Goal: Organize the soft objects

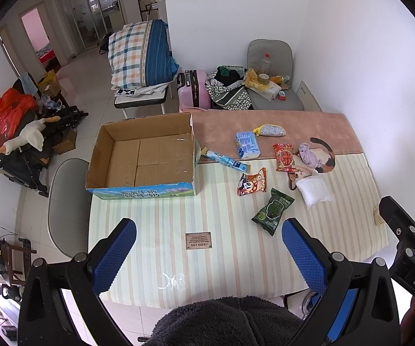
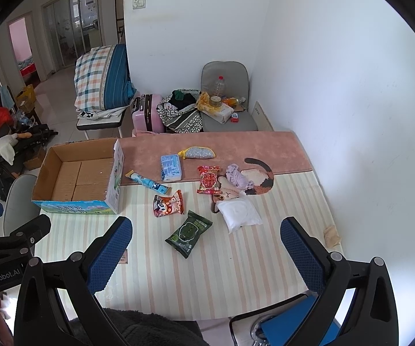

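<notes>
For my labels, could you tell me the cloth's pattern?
The cloth has pale pink and cream stripes, clearest in the right wrist view.

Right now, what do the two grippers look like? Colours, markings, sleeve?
Both alike: left gripper and right gripper have black frames with silver rivets and blue dimpled pads. "GenRobot.AI" is printed on the left body. Dark fleece sleeve below. No cables visible.

I saw the bench (image 2: 236, 274) under a striped cloth, with a pink mat (image 2: 236, 144) along its far edge. On it lay an open cardboard box (image 2: 49, 173) at the left, a blue tissue pack (image 2: 171, 167), a green packet (image 2: 188, 233), a white pouch (image 2: 239, 216), two red snack bags and a cat-shaped mat (image 2: 260, 178).
</notes>
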Motion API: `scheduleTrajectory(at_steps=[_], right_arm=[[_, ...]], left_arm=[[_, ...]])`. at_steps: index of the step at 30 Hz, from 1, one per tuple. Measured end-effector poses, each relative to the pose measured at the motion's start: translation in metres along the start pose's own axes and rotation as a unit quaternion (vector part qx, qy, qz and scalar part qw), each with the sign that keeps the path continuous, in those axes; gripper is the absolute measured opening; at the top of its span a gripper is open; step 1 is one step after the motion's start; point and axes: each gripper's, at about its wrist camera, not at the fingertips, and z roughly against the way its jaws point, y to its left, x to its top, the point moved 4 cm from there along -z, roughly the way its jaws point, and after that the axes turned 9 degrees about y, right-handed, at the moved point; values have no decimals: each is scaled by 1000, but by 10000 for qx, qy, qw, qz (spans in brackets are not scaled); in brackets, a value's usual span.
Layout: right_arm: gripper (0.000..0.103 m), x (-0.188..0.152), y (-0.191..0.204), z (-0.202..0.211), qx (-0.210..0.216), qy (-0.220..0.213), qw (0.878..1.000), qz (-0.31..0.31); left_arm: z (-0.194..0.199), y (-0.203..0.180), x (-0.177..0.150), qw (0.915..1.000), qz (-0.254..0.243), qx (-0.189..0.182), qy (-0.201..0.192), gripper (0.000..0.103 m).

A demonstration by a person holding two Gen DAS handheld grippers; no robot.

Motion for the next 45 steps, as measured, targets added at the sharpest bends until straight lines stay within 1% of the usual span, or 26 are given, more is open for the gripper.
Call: scheduleTrajectory(at_steps=[41, 45], right_arm=[[103, 3, 1, 3, 23, -7, 10000, 19], [103, 7, 2, 4, 25, -4, 10000, 9]], left_arm=[[3, 1, 2, 10000, 5, 9, -29, 103], [4, 7, 6, 10000, 13, -3, -33, 103]])
